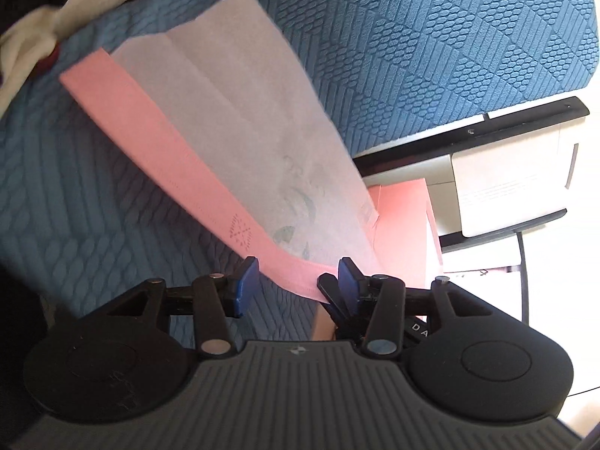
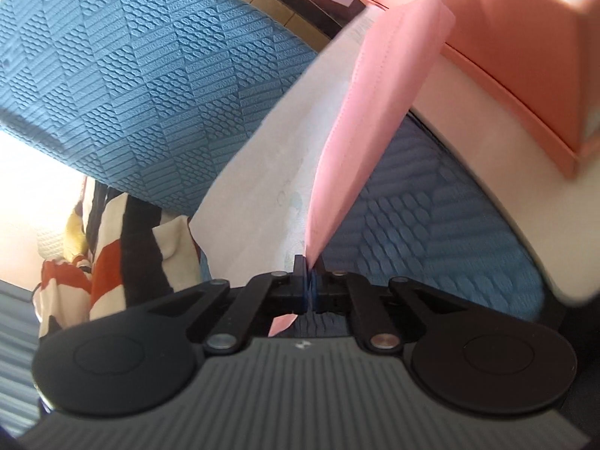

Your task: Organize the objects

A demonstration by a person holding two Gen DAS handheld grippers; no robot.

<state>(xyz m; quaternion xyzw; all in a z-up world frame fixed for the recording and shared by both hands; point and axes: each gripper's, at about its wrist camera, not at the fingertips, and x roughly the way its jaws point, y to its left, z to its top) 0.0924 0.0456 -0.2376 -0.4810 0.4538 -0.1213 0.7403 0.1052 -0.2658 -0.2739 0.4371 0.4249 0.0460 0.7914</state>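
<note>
Right wrist view: the right tongs (image 2: 310, 277) are closed on the pink edge of a pink-and-white bag (image 2: 378, 86), which stretches away above the blue textured cover (image 2: 142, 86). Left tongs (image 1: 298, 281) stand open, and the bag's pink strip (image 1: 180, 157) passes between the blue pads (image 1: 245, 285) near a pink box (image 1: 405, 221).

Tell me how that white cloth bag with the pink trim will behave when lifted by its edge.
The bag is probably floppy: its pink trim folds where the right gripper pinches it. It looks thin, so likely light. It may drag over the textured blue cover rather than slide.
</note>
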